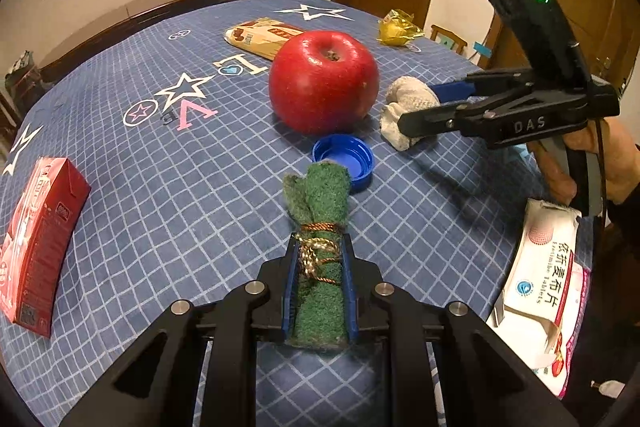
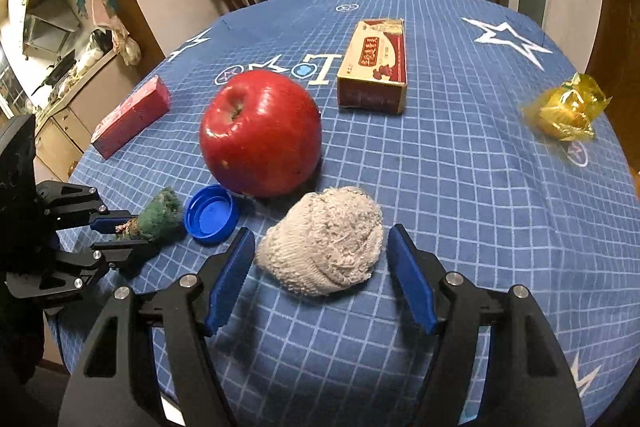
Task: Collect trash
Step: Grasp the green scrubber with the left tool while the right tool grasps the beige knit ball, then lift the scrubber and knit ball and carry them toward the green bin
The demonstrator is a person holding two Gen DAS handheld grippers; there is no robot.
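Observation:
My left gripper (image 1: pixel 320 241) is shut on a green scouring-pad roll (image 1: pixel 320 195) tied with gold cord, its tip just above a blue bottle cap (image 1: pixel 344 157). In the right wrist view the same left gripper (image 2: pixel 128 233) holds the roll (image 2: pixel 160 215) beside the cap (image 2: pixel 210 213). My right gripper (image 2: pixel 320 235) stands open around an off-white balled cloth (image 2: pixel 320 251) on the table. Small gaps show at both blue pads (image 2: pixel 230 279). The left wrist view shows the right gripper (image 1: pixel 420 107) at the cloth (image 1: pixel 404 93), next to a red apple (image 1: pixel 324 81).
On the blue checked tablecloth (image 2: pixel 460 187) lie the apple (image 2: pixel 260 131), a red carton (image 1: pixel 40 235), a tan snack box (image 2: pixel 374 67) and a crumpled yellow wrapper (image 2: pixel 566 109). A white tablet pack (image 1: pixel 540 267) lies at the near right edge. Chairs stand behind the table.

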